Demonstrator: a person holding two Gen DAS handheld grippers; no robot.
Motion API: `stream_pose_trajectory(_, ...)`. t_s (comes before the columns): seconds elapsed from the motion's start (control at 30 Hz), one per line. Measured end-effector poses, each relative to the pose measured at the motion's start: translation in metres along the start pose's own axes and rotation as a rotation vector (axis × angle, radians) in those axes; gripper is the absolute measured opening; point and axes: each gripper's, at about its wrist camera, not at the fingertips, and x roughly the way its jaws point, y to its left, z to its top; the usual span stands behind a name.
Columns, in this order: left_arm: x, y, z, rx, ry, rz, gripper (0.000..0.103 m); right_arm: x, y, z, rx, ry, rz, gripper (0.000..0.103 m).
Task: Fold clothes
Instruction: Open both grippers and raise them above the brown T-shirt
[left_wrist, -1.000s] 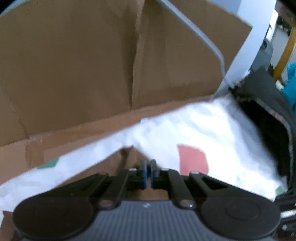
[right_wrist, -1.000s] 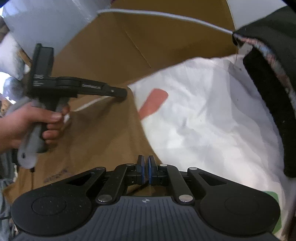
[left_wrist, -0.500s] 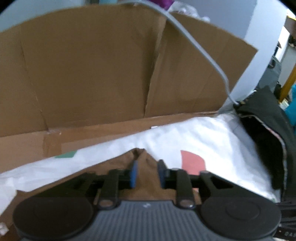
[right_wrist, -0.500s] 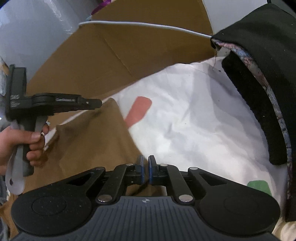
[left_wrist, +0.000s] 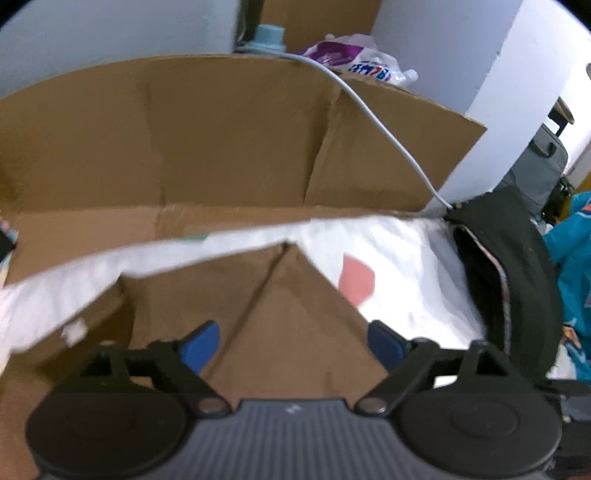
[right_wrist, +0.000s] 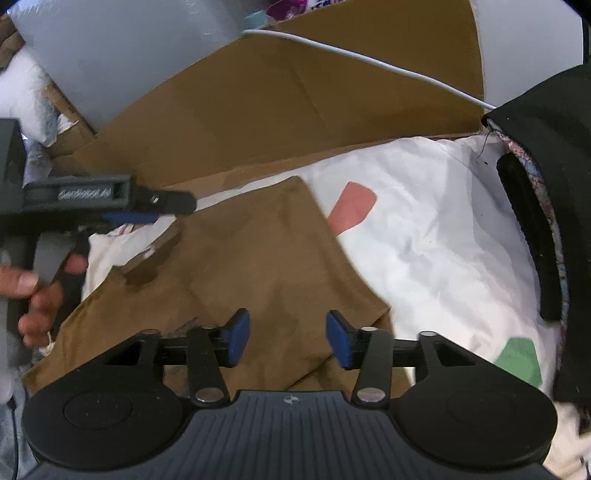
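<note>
Brown garment (right_wrist: 266, 266), soft matte fabric, lies folded with a pointed corner toward the cardboard wall (left_wrist: 221, 140), partly covering a white sheet (right_wrist: 436, 236) that is crinkled and printed with a pink patch (right_wrist: 352, 206) and a green patch (right_wrist: 519, 360). Stiff creased cardboard stands behind the sheet, and a thin grey cable (left_wrist: 384, 125) runs across it. Black fabric pile (right_wrist: 546, 155) with a patterned edge sits at the right of the sheet. Left tool (left_wrist: 291, 345) angled down over the brown garment, jaws opening, blue pads (left_wrist: 201, 341) wide apart, nothing between them but cloth lying below. In the right wrist view a hand (right_wrist: 35, 291) grips the left tool's handle at the left edge, with the tool reaching level across the frame. Right tool (right_wrist: 288, 338) also tilted down over the garment's near edge, jaws opening, pads clear of the cloth. A second ago both tools were pinched shut low at the garment's edge; now both have let go and sit higher, and the brown cloth lies flatter with more of it in view.
</note>
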Motion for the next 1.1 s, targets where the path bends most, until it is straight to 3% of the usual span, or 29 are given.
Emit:
stream_pose_trajectory(0.2, -0.075, -0.009, -0.019, -0.039, 0.051, 0.055, 0.101, -0.048, 0.029, 0.007, 0.004, 0.097, -0.023, 0.074)
stream_pose_trajectory(0.33, -0.137, -0.015, -0.023, -0.047, 0.03, 0.078, 0.102, -0.097, 0.051, 0.023, -0.018, 0.074, -0.022, 0.082)
stream_pose_trajectory(0.5, -0.203, -0.015, -0.03, -0.112, 0.061, 0.094, 0.102, -0.158, 0.072, 0.046, 0.039, 0.058, 0.018, 0.084)
stream_pose_trajectory(0.7, -0.276, -0.012, -0.047, -0.191, 0.052, 0.122, 0.103, -0.231, 0.11, 0.057, -0.005, 0.051, -0.005, 0.087)
stream_pose_trajectory(0.87, -0.325, -0.008, -0.059, -0.275, 0.034, 0.126, 0.103, -0.282, 0.137, 0.058, 0.013, 0.014, -0.033, 0.093)
stream_pose_trajectory(1.1, -0.373, -0.017, -0.075, -0.276, 0.035, 0.132, 0.103, -0.322, 0.166, 0.044, 0.004, 0.014, -0.06, 0.102)
